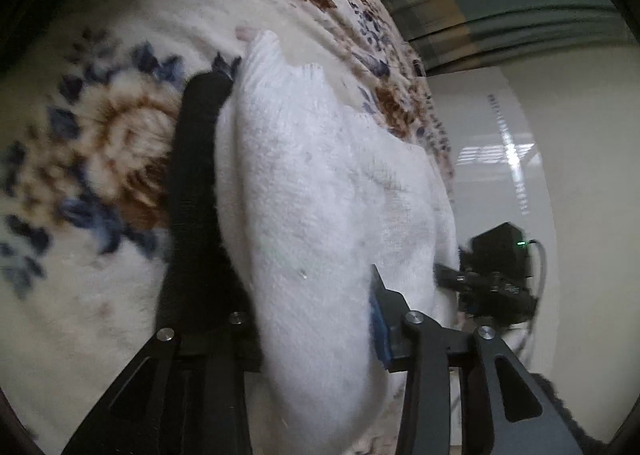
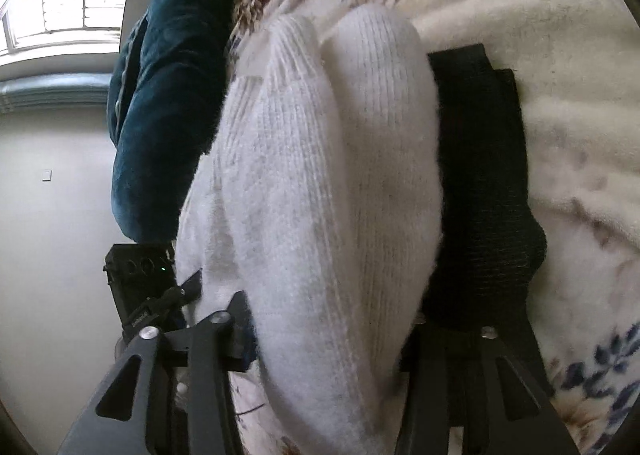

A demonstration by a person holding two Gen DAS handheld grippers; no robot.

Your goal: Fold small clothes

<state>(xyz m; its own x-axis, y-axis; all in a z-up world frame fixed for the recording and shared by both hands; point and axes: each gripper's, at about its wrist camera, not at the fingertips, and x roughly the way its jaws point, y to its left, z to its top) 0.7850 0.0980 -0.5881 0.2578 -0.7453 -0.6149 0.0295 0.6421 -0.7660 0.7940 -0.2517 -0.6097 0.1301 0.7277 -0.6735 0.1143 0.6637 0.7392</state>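
Both my grippers pinching the white sock [image 1: 312, 191] — lifted.
Left gripper [image 1: 288, 183] and right gripper [image 2: 340, 191] clamp it over the floral blanket [image 1: 100, 143].

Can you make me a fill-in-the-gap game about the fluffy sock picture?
1. The fluffy sock between the gripper fingers is ____ in colour.
2. The blanket under it has a pattern of ____.
3. The plush cushion seen from the right wrist is dark ____.
4. The sock lying beside the fluffy one is ____.

Missing words: white; flowers; teal; black
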